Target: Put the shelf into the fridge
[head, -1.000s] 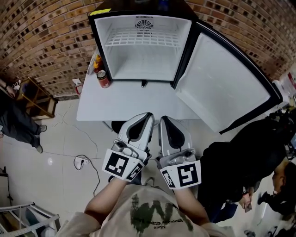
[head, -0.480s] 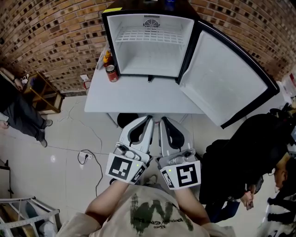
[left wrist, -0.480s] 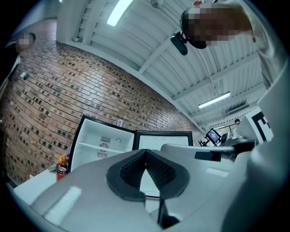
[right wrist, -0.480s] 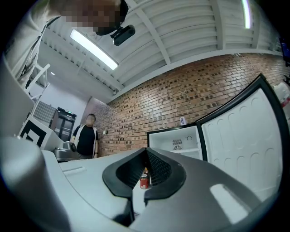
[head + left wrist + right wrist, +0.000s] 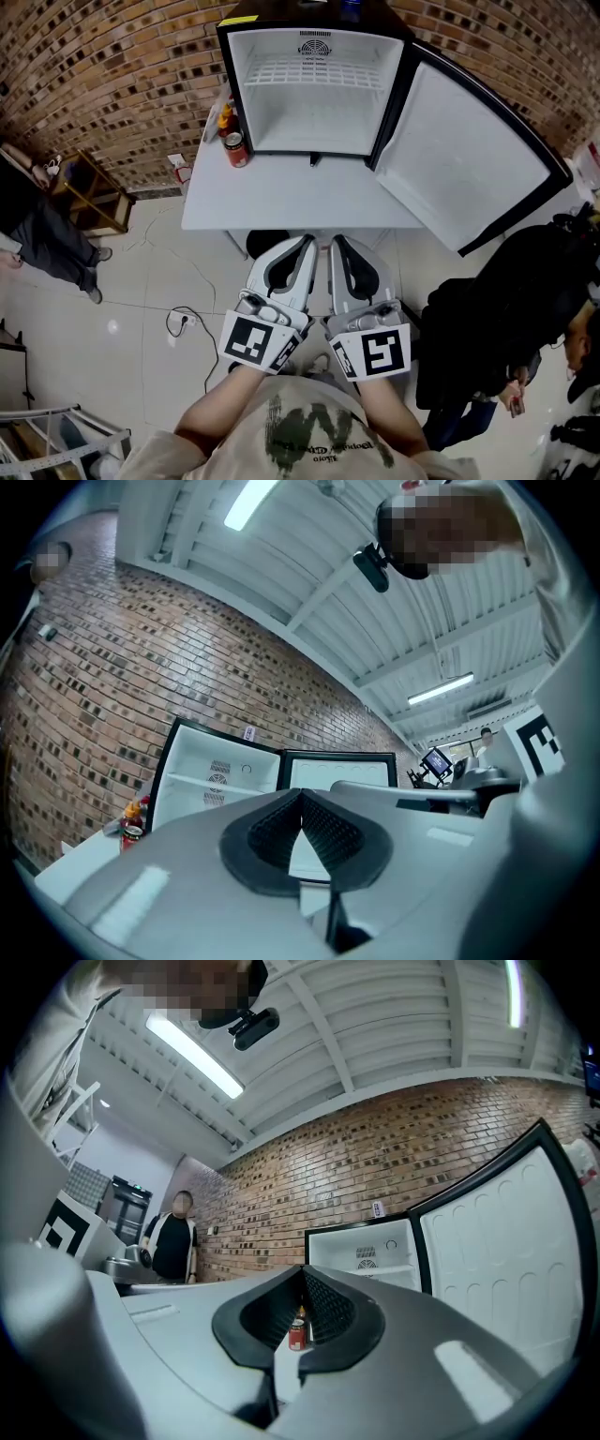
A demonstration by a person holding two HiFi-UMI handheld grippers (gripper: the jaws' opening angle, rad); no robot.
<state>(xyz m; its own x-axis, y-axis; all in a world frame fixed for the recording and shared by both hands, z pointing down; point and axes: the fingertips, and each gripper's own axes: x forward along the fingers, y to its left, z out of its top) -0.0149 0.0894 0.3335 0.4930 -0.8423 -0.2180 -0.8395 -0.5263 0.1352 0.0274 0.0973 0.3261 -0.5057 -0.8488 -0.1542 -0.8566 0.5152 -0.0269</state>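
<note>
The small fridge [image 5: 314, 89] stands open on the white table [image 5: 281, 192], its door [image 5: 469, 155] swung out to the right. A white wire shelf [image 5: 315, 73] sits across the upper part of its inside. Both grippers hang side by side in front of my chest, well short of the table. My left gripper [image 5: 307, 242] is shut and holds nothing. Beside it my right gripper [image 5: 336, 242] is shut and empty too. In the left gripper view the fridge [image 5: 220, 780] shows beyond the closed left gripper [image 5: 301, 794]; the right gripper [image 5: 302, 1272] also points toward the fridge [image 5: 370, 1255].
A red can [image 5: 235, 150] and a sauce bottle [image 5: 226, 120] stand on the table just left of the fridge. A person in black [image 5: 511, 319] stands at my right; another person's legs [image 5: 42, 248] and a wooden stand [image 5: 89, 192] are at the left. A cable [image 5: 192, 323] lies on the tiled floor.
The view has drawn back from the table, so fridge and table appear farther away and shifted right. Both grippers stay shut, side by side, slightly lower in the picture.
</note>
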